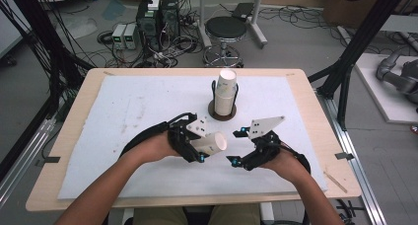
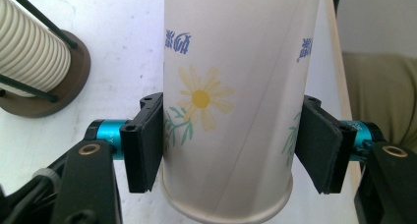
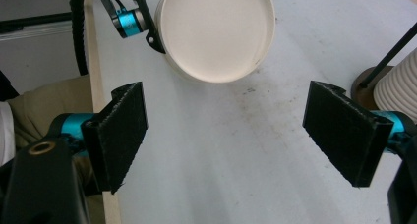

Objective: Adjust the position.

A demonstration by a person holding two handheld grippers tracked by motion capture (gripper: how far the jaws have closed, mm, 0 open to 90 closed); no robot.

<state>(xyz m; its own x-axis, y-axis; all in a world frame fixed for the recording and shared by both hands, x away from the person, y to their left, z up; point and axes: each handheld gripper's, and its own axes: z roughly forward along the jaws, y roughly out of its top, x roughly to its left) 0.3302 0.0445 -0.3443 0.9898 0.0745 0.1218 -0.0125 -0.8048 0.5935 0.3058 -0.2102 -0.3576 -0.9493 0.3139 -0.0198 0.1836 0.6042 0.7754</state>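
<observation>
Tabletop (image 1: 300,94) w/ pale wood rim carries a white foam mat (image 1: 148,106) that covers nearly all of it; mat has faint brownish smudges. Landmark = cup stack (image 1: 225,92): nested paper cups standing upright in a dark wire holder on a round brown base (image 1: 222,116), set toward the mat's far edge, approx. centre.

Left tool (image 1: 194,141) sits just on the near side of the stack's base, slightly to its left, held in the person's left hand (image 1: 153,147). Its jaws are clamped on a single paper cup (image 1: 209,142). In the left gripper view, black pads press both sides of the cup wall (image 2: 236,86) near its base end; cup has a yellow daisy print w/ green leaves & blue characters. Cup lies roughly on its side, off the mat, open mouth facing the right tool; right gripper view looks straight into that white mouth (image 3: 216,30). Stack & base show at the upper left of the left gripper view (image 2: 34,62).

Right tool (image 1: 239,146) is on the near side of the stack too, a bit to its right, near the held cup but apart from it. Jaws wide apart, nothing between them, only bare mat beneath; pads (image 3: 123,130) clear in the right gripper view. Grey three-cornered plate (image 1: 263,126) on top; right hand (image 1: 288,163) behind it.
</observation>
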